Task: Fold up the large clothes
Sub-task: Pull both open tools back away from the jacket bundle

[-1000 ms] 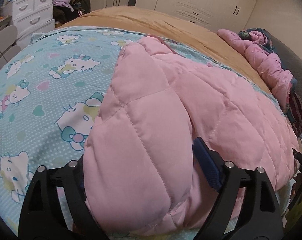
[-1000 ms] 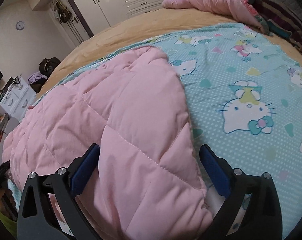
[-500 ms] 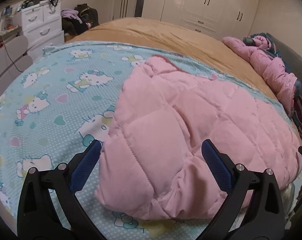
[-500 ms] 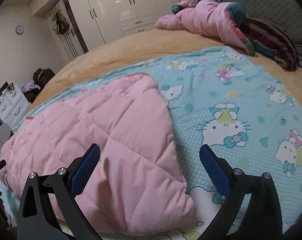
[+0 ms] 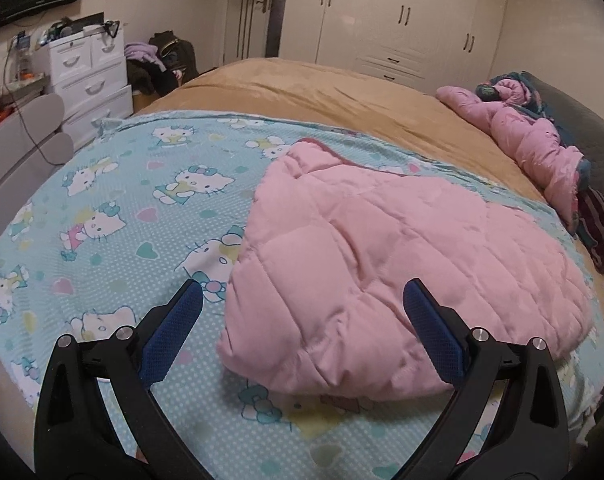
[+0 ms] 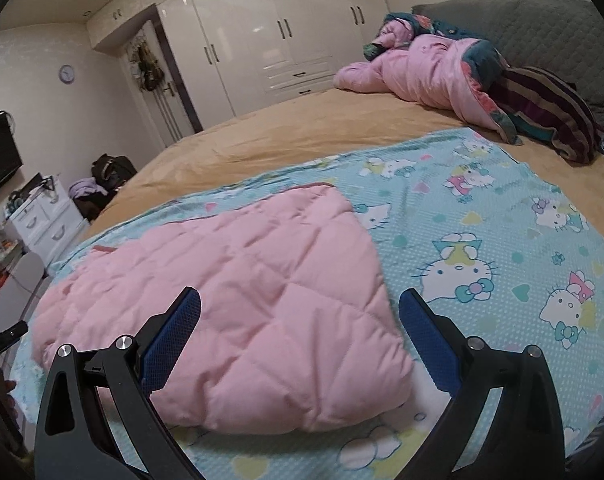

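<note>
Both claws read as released: my left gripper (image 5: 302, 320) and my right gripper (image 6: 299, 318) each show blue pads spread wide with nothing between them.

1. Task item. I see the pink quilted jacket (image 5: 402, 272) lying flat on the Hello Kitty sheet (image 5: 113, 216), which covers the near part of the tan bedspread (image 5: 342, 92). The garment appears doubled over; its near edge is puffy and rounded.

2. Governing relation. The jacket lies directly ahead of and below both claws, near but apart. I judge its long axis to run side to side across my reach. In the left wrist view the jacket's left end sits between the fingers; in the right wrist view its right end (image 6: 382, 380) does. Each hand is therefore nearer its own end, and I judge a further fold would take one end toward the other.

3. Change from one second ago. The left claw then gripped the padded fabric and the right claw straddled it closely. Both are now withdrawn and raised, and the jacket rests unsupported.

4. Other items. A second pink garment (image 6: 422, 68) lies heaped near the grey headboard (image 6: 542, 28), well apart
</note>
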`<control>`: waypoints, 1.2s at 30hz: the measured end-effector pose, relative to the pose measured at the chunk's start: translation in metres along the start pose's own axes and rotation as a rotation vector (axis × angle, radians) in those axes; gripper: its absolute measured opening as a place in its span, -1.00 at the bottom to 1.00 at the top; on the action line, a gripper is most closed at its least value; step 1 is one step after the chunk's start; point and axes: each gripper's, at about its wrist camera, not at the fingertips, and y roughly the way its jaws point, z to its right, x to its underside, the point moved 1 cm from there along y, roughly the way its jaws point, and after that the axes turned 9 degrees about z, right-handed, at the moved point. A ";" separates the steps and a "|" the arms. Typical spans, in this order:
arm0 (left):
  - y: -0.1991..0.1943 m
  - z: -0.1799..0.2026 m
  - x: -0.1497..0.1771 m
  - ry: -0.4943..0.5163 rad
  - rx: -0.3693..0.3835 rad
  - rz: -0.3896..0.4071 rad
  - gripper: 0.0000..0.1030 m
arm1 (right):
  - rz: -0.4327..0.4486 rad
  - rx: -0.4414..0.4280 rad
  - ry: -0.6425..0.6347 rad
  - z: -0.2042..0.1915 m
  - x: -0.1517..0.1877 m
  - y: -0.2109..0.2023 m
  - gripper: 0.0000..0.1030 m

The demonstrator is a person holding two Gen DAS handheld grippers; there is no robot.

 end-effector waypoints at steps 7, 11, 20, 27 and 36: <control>-0.030 0.012 0.011 0.037 0.037 0.033 0.82 | 0.009 -0.060 -0.035 -0.027 0.009 -0.035 0.92; -0.046 0.019 0.018 0.063 0.054 0.053 0.82 | 0.019 -0.084 -0.067 -0.042 0.017 -0.057 0.92; -0.077 0.027 0.033 0.096 0.088 0.084 0.82 | 0.028 -0.143 -0.130 -0.078 0.038 -0.095 0.92; -0.098 0.030 0.044 0.125 0.106 0.107 0.82 | 0.046 -0.171 -0.155 -0.099 0.051 -0.118 0.92; -0.117 0.033 0.054 0.149 0.105 0.130 0.82 | 0.054 -0.152 -0.179 -0.103 0.070 -0.140 0.92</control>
